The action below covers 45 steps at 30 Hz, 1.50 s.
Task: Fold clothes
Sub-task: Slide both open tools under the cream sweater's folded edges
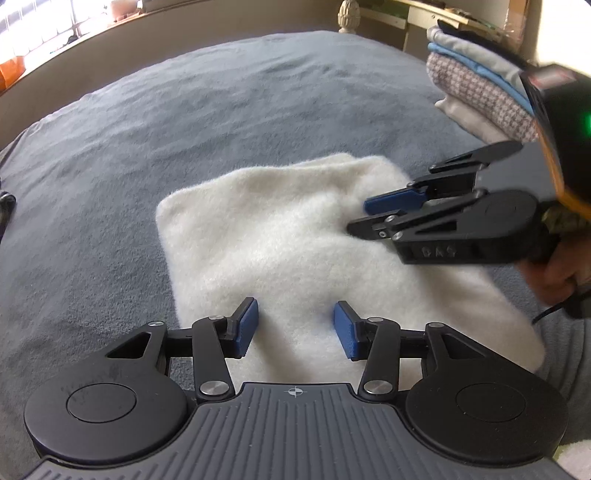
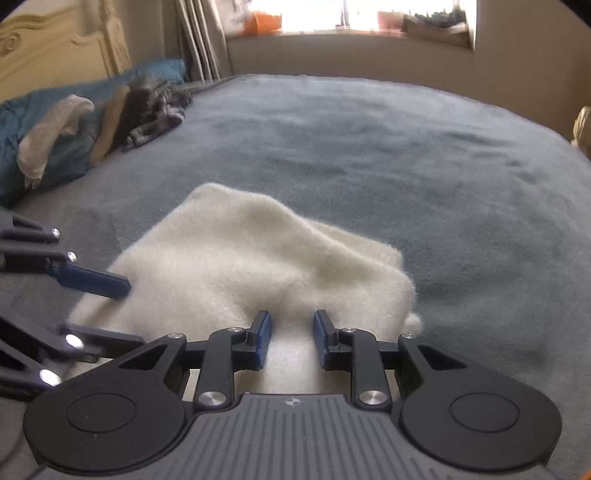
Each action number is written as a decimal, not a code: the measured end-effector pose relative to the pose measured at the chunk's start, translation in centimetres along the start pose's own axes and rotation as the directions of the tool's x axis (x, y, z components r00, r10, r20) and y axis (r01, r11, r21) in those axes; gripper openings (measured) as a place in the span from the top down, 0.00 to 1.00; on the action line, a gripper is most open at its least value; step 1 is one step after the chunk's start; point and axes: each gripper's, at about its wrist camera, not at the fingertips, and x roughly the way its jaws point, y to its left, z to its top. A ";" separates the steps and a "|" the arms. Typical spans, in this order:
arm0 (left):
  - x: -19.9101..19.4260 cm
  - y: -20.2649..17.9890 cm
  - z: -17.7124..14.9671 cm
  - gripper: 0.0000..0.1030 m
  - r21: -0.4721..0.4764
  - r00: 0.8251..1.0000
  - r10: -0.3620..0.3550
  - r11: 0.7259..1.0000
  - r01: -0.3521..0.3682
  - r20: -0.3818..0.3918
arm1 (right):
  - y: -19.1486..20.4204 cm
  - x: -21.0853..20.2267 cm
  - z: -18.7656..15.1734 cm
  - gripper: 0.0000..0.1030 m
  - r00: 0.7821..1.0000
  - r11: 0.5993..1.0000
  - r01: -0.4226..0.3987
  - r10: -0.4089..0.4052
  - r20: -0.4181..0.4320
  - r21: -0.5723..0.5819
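A white fleecy garment (image 1: 280,236) (image 2: 236,266) lies folded into a rough square on the grey bed cover (image 1: 184,122) (image 2: 406,155). My left gripper (image 1: 295,306) (image 2: 135,313) hovers over the garment's near edge, jaws apart, with only cloth showing below the gap. My right gripper (image 2: 291,317) (image 1: 358,216) sits over the garment's right part, near a rumpled double-layered corner (image 2: 391,273). Its blue pads (image 2: 263,332) stand a narrow gap apart with nothing pinched between them. A person's hand (image 1: 554,273) holds the right gripper.
A stack of folded clothes (image 1: 480,85) stands at the bed's far right. Loose dark and pale garments (image 2: 147,107) lie on a teal duvet (image 2: 55,155) by the carved headboard (image 2: 55,44). A bright window sill (image 2: 351,29) runs beyond the bed.
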 end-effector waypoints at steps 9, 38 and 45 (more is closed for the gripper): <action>-0.1 -0.4 0.1 0.55 -0.004 1.000 0.020 1.000 -0.021 -0.017 | 0.1 -2.1 0.5 0.73 0.999 0.998 -0.024 0.023 0.025 0.057; -0.1 -1.4 0.5 0.49 0.002 0.994 0.096 0.995 -0.096 -0.051 | 1.6 -6.8 -2.3 0.71 0.996 0.991 -0.089 0.087 0.021 0.099; -0.7 -0.5 0.4 0.49 -0.030 0.998 0.049 0.998 -0.050 -0.031 | 1.2 -8.3 -3.6 0.70 0.993 0.979 -0.122 0.121 0.020 0.161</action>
